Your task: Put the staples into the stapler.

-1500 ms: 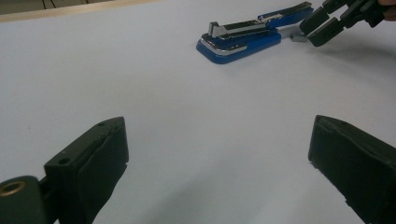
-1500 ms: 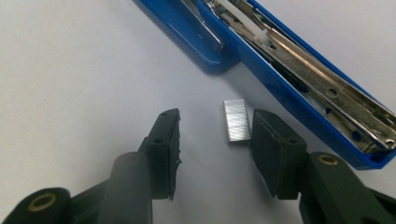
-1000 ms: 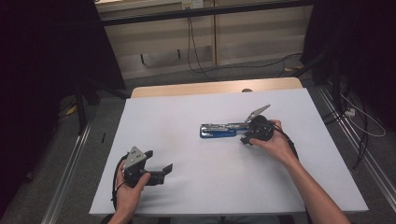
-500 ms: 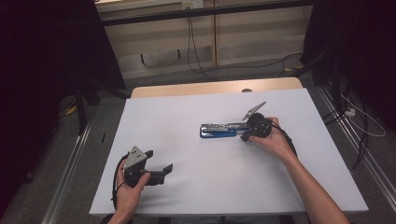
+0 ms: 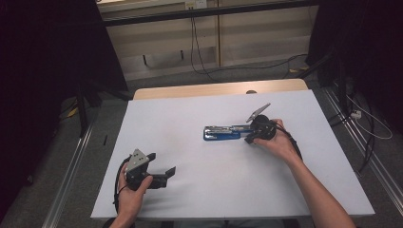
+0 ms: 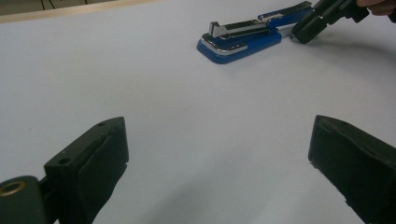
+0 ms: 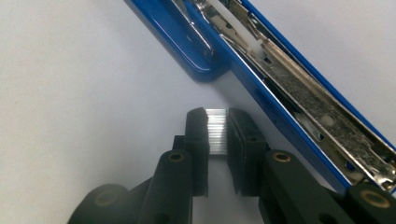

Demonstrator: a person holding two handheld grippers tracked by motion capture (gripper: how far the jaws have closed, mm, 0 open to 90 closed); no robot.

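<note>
The right claw (image 7: 217, 126) is gripping a staple strip (image 7: 216, 130) beside the opened blue stapler (image 5: 222, 132), loading not yet done; the left claw (image 6: 219, 154) is idling wide open.

Your right-hand black matt plastic gripper (image 7: 217, 122) pinches a bright, ribbed metal strip of staples (image 7: 216, 130), its silver face shining between dull, slightly grainy pads. Just beyond lies the glossy blue plastic stapler (image 7: 261, 79), opened out, its smooth shell catching highlights while the bare steel channel inside looks scuffed and mottled, with a small white plastic pusher. Your left-hand black gripper (image 6: 219, 154) shows the same matt jaws with brass-coloured rivets. Both work over a smooth, matt pale-grey tabletop (image 5: 209, 185), edged at the far side by light, satin-finished wood (image 5: 190, 90).
</note>
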